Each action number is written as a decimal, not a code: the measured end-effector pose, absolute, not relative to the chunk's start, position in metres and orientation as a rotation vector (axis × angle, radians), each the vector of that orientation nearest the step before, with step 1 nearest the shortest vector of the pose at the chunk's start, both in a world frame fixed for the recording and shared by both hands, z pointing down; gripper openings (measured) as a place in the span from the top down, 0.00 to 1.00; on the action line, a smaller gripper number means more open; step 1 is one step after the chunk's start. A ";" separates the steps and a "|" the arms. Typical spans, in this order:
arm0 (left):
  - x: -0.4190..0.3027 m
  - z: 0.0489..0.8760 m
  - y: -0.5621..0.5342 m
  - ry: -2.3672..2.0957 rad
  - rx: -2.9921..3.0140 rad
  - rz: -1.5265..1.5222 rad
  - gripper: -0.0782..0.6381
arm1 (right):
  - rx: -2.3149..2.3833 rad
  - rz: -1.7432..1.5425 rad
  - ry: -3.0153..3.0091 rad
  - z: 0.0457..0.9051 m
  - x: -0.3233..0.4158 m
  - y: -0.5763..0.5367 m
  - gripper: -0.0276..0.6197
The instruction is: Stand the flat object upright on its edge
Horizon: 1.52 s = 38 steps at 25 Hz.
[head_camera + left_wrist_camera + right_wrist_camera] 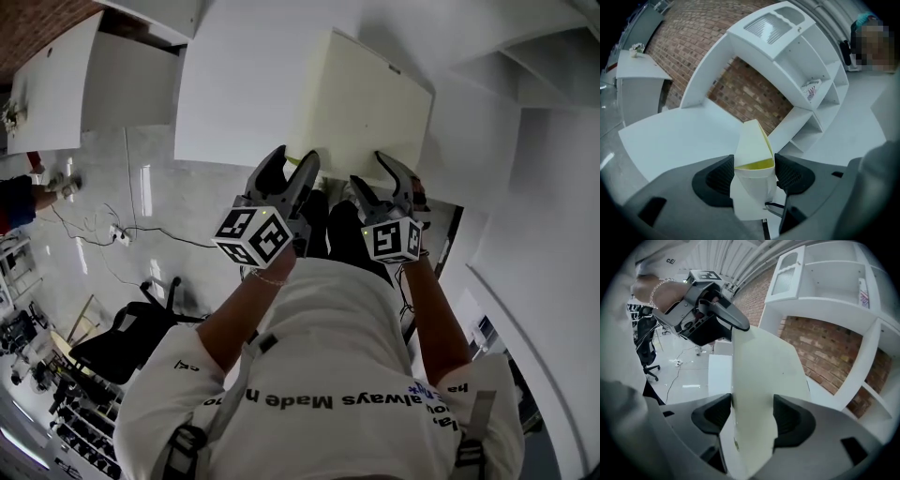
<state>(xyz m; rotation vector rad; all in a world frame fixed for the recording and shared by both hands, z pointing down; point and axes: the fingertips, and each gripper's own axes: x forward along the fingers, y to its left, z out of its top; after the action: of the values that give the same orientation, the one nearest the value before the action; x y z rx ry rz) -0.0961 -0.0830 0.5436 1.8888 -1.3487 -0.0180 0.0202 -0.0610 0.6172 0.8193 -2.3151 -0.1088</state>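
Observation:
The flat object (361, 103) is a large pale cream box, held over the white table (225, 103). Both grippers grip its near edge. My left gripper (291, 176) holds the left part of that edge, and in the left gripper view both pads of the left gripper (753, 173) press on the flat object (752, 145), whose yellow inside shows. My right gripper (386, 183) holds the right part. In the right gripper view the right gripper (752, 416) is shut on the flat object's (764, 366) broad cream face, with the left gripper (717, 310) at the far edge.
A white shelf unit (797, 61) stands against a brick wall (750, 93) behind the table. A second white counter (56, 84) is at the far left. A black office chair (122, 342) and cables (112, 232) are on the floor to my left.

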 end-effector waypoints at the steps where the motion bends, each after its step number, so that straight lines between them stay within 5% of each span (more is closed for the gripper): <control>1: -0.091 0.539 -0.087 -1.361 1.908 -0.011 0.51 | 0.832 -0.098 -2.324 0.616 0.023 -0.065 0.52; 38: 0.125 0.446 -0.255 -1.395 2.511 0.195 0.52 | 1.265 0.281 -2.468 0.597 0.156 -0.243 0.57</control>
<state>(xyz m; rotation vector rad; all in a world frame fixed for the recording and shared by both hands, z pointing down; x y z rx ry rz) 0.1248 -0.2548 0.4465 2.5109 -1.3955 0.1953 0.1560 -0.2433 0.5965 1.2649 -2.4680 0.2815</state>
